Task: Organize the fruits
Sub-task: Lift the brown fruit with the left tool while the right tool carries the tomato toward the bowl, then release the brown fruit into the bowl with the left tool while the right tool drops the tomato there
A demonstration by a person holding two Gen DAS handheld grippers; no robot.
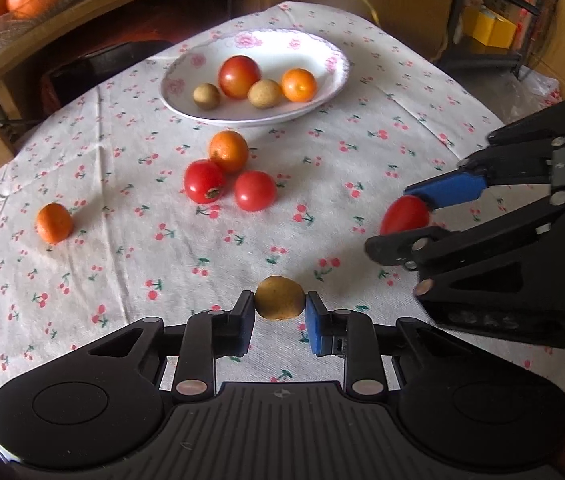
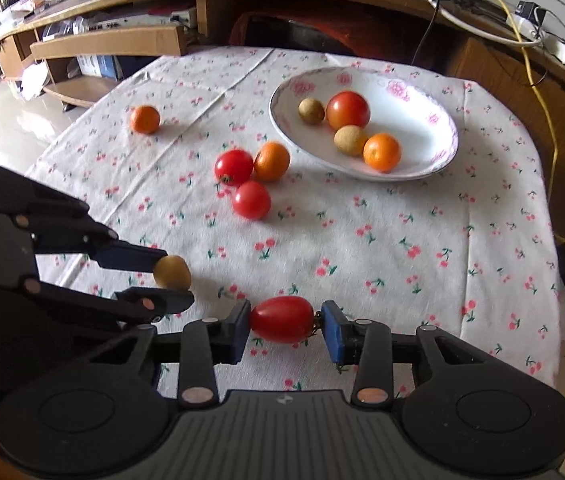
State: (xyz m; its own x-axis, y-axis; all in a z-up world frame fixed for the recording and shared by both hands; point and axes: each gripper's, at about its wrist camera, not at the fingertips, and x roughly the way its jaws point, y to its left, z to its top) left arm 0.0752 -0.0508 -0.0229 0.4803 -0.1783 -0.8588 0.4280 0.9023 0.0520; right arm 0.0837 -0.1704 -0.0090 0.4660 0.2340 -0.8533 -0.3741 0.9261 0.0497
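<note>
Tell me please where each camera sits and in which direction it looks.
Left wrist view: sits on the left claw, looks forward over the table to the plate; its claw holds a brown fruit, the right claw shows at right.
Right wrist view: sits on the right claw, faces the same plate; its claw holds a red tomato, the left claw shows at left.
Shared: plate, cherry-print cloth, loose fruit, both claws.
</note>
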